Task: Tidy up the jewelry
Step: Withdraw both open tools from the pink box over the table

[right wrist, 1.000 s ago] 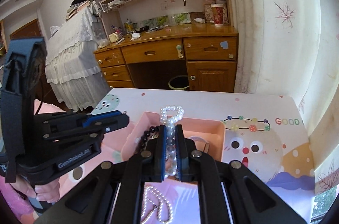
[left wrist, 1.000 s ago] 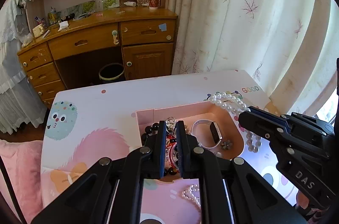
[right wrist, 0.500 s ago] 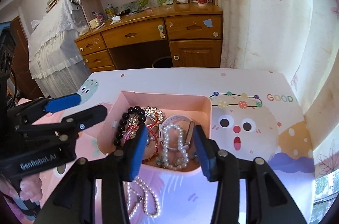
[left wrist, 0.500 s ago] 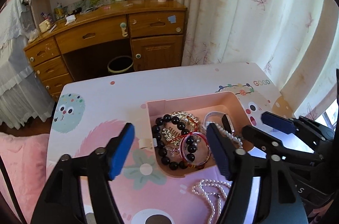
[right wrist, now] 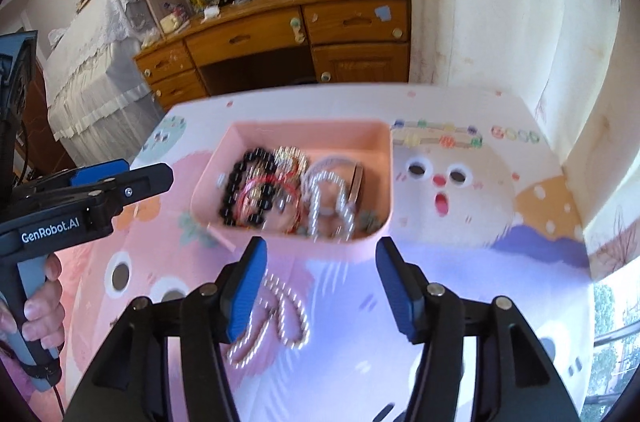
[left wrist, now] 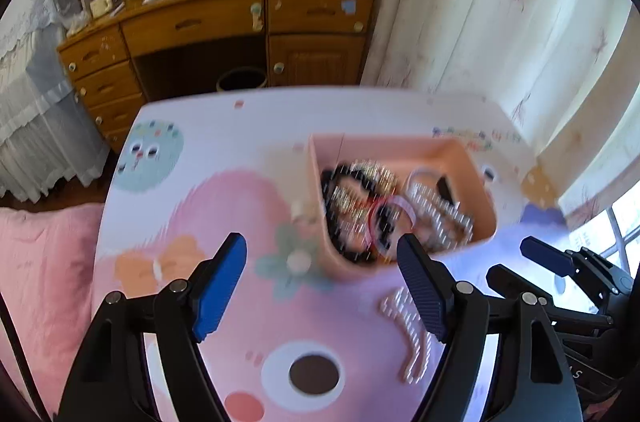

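Motion blur smears both views, worst in the left wrist view, where the contents of the pink tray [left wrist: 476, 182] dissolve into streaks. In the right wrist view the tray [right wrist: 308, 132] reads better: a black bead bracelet [right wrist: 236, 182] lies at its 9 o'clock side, a red bangle [right wrist: 264, 198] just beside it, a gold piece [right wrist: 290, 154] toward 12 o'clock, and a pearl strand [right wrist: 328, 198] near the middle. A dark flat item at 3 o'clock inside the tray is too blurred to name.

A second pearl necklace [right wrist: 280, 318] lies on the cartoon-printed tabletop [right wrist: 480, 262], outside the tray at its 6 o'clock; the right claw's blue pad covers part of it.

The left claw [left wrist: 320, 282] has its jaws spread wide after just opening, with nothing between them, only bare tabletop [left wrist: 224, 150] and the tray's near corner. The right claw [right wrist: 320, 286] has likewise just been opening and stands moderately wide and empty, hovering above the loose necklace. A person's hand [right wrist: 42, 306] grips the left claw's handle at 9 o'clock.
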The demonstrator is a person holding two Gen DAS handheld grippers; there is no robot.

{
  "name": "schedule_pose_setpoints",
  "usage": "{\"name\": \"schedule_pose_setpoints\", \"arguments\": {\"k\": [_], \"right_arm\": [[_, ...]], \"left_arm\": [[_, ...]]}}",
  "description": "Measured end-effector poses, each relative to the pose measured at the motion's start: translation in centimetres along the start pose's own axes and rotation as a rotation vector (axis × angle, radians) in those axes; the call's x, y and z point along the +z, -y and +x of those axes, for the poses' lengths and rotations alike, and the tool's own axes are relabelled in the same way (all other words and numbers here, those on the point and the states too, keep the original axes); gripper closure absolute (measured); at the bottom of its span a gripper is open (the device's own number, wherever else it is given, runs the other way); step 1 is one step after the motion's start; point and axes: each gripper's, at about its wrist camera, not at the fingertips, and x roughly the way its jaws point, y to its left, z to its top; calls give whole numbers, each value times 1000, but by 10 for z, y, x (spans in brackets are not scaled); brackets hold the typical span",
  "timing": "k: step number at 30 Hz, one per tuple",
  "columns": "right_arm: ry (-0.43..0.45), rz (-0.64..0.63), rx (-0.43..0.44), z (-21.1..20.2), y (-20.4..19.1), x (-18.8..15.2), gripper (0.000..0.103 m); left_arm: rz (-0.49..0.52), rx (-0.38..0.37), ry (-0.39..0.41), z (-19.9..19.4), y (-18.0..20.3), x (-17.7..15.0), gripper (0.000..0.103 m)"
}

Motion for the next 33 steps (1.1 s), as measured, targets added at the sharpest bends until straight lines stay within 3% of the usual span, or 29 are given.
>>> {"name": "schedule_pose_setpoints", "arguments": {"k": [7, 11, 17, 26, 33], "right_arm": [[-100, -6, 56, 11, -15, -26, 45], [-170, -31, 68, 21, -24, -41, 45], [-246, -116, 34, 33, -39, -56, 32], [-248, -376, -47, 33, -61, -81, 27], [-202, -314, -12, 38, -49, -76, 25]], "left_arm": [[4, 23, -72, 2, -7, -31, 27], [-36, -24, -122, 5, -10, -45, 27], [-76, -8, -191, 8, -17, -63, 27], [-70, 63, -172, -5, -32, -69, 27], [-137, 45, -174, -2, -41, -72, 27]]}}
